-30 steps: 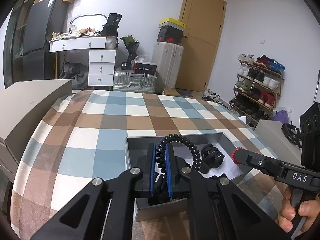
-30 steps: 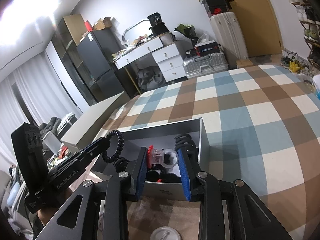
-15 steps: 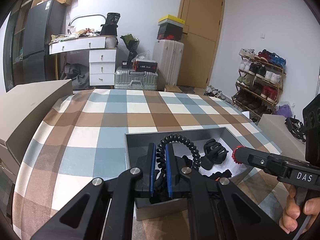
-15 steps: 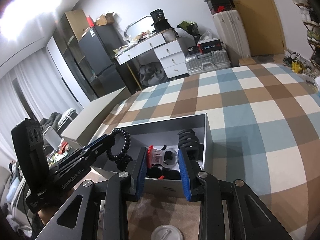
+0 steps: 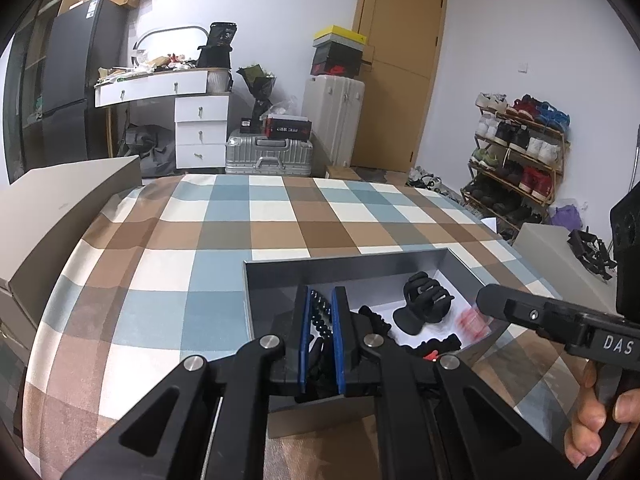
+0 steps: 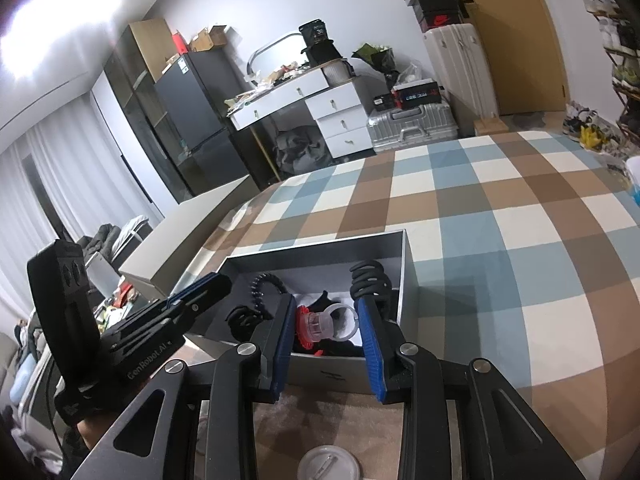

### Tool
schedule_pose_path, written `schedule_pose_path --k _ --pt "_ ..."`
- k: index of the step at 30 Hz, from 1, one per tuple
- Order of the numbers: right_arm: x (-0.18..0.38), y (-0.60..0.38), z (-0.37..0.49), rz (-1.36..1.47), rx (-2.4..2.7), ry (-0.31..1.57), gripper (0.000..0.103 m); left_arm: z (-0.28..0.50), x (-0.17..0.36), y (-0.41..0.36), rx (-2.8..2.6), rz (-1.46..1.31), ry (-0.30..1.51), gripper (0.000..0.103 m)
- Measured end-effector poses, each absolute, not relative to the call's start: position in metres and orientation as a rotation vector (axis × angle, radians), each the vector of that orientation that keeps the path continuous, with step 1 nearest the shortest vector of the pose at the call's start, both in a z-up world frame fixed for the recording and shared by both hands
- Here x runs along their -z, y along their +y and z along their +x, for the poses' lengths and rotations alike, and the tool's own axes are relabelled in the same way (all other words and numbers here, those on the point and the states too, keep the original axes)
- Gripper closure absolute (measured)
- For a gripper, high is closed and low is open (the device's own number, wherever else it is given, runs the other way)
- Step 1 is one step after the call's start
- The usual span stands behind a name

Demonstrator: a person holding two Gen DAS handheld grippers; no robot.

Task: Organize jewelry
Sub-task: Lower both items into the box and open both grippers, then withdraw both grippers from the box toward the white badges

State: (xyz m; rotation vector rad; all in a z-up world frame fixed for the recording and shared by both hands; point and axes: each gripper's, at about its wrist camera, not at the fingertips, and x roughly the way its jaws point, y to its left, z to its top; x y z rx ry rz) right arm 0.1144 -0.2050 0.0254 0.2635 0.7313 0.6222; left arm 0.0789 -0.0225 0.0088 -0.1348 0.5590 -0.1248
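Observation:
A grey open box (image 5: 344, 264) sits on the checked tablecloth, also in the right wrist view (image 6: 408, 272). Inside lie a black claw hair clip (image 5: 424, 300), black hair ties and a black spiral hair tie (image 6: 266, 292). My left gripper (image 5: 323, 320) hangs over the box's left part, jaws slightly apart, with the spiral tie (image 5: 320, 318) lying between and below them. My right gripper (image 6: 326, 332) is shut on a clear ring box with a red rim (image 6: 326, 320), held over the box's near edge. It shows blurred in the left wrist view (image 5: 474, 318).
A round white lid (image 6: 330, 464) lies on the table near the right gripper's base. A beige box lid (image 5: 60, 216) stands at the table's left edge. A grey box (image 5: 560, 256) sits at the right. Suitcases, a dresser and a shoe rack stand behind.
The left gripper lowered into the box and let go of the spiral tie, which now lies in the box. The right gripper stays over the near edge with the ring box.

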Motion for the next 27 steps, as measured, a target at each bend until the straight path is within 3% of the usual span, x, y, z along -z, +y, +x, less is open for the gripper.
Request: schedule_pose_path --k 7,10,11,15,16,18,20,23,27 --pt "-0.030 -0.210 0.112 0.269 -0.612 0.720 0.060 0.073 -0.012 -0.019 0.127 -0.168 0.554 0.057" --pt "-0.032 -0.213 0.110 0.258 -0.612 0.726 0.056 0.068 -0.016 -0.017 0.138 -0.198 0.557 0.048" --pt "-0.033 -0.214 0.107 0.255 -0.613 0.732 0.050 0.066 -0.017 -0.017 0.134 -0.198 0.563 0.039" --pt "-0.035 -0.219 0.098 0.255 -0.614 0.746 0.021 0.050 -0.023 -0.018 0.140 -0.184 0.570 0.026" --pt "-0.036 -0.219 0.097 0.251 -0.614 0.751 0.019 0.044 -0.024 -0.020 0.138 -0.171 0.580 0.019" --pt "-0.037 -0.218 0.093 0.227 -0.613 0.765 0.007 0.037 -0.025 -0.023 0.121 -0.141 0.581 0.018" --pt "-0.038 -0.216 0.089 0.195 -0.600 0.774 0.002 0.028 -0.025 -0.027 0.092 -0.097 0.586 0.012" --pt "-0.035 -0.212 0.081 0.151 -0.596 0.794 0.002 0.020 -0.023 -0.029 0.079 -0.064 0.593 0.003" --pt "-0.032 -0.208 0.074 0.127 -0.602 0.815 0.002 0.012 -0.017 -0.028 0.070 -0.066 0.619 0.002"
